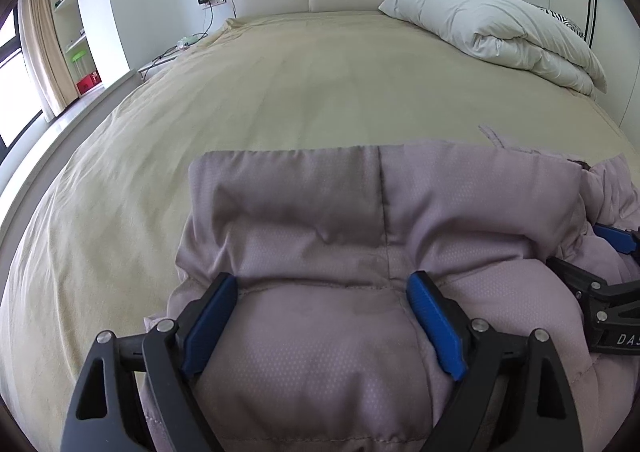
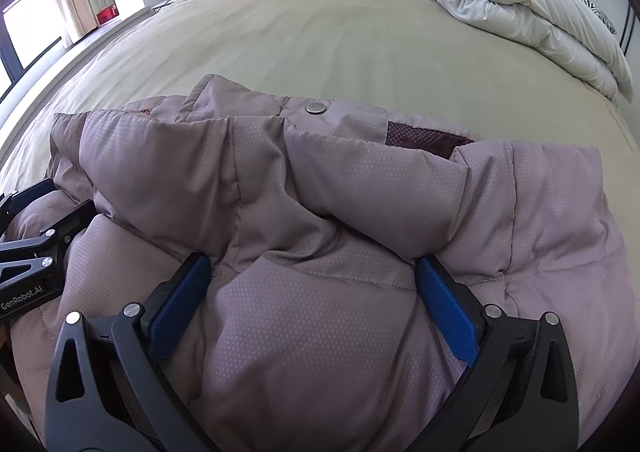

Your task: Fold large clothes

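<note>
Both jaws wide, pressing puffy jacket [image 2: 320, 232] (none gripped).

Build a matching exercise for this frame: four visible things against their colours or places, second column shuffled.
Things:
1. puffer jacket
2. bedsheet
3. folded duvet
4. snap button

Descriptions:
A. white, near the headboard
B. silver, at the jacket's far edge
C. mauve, quilted, under both hand-held grippers
D. beige, spread over the bed

Pairs: 1-C, 2-D, 3-A, 4-B
</note>
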{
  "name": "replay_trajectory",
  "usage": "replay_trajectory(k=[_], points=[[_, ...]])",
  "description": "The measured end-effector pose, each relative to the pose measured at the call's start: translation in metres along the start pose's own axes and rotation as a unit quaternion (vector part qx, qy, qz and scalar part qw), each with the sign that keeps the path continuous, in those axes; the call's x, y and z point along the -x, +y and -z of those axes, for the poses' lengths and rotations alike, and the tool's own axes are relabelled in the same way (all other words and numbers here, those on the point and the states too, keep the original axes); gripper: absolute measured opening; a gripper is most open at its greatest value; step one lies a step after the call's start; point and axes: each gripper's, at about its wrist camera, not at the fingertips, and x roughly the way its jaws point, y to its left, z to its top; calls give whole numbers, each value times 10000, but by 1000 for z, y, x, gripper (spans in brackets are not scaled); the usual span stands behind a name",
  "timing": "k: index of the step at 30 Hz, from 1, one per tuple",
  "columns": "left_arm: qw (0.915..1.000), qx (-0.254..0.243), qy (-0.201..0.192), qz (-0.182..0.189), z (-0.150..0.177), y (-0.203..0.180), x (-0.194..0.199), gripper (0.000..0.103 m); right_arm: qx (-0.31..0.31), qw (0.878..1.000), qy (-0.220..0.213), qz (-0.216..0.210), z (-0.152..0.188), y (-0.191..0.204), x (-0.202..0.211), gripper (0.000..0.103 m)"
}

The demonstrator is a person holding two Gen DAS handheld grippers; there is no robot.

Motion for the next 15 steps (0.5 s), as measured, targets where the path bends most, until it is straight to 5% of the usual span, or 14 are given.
replay_trajectory(k=[2, 7, 9, 15], points=[[9998, 107, -17, 177, 4, 8, 23, 88, -135, 9999, 32, 28, 2, 1, 22, 103], [9983, 289, -276, 420, 37, 11, 80, 88, -161, 9952, -851, -451, 48, 16, 102, 103], [9990, 136, -183, 385, 53, 0, 81, 88, 72, 9980, -544, -311, 67, 26, 91, 103], [9995, -177, -192, 172, 69, -9, 55, 93, 226, 9985, -497, -43, 80, 30, 61, 103]])
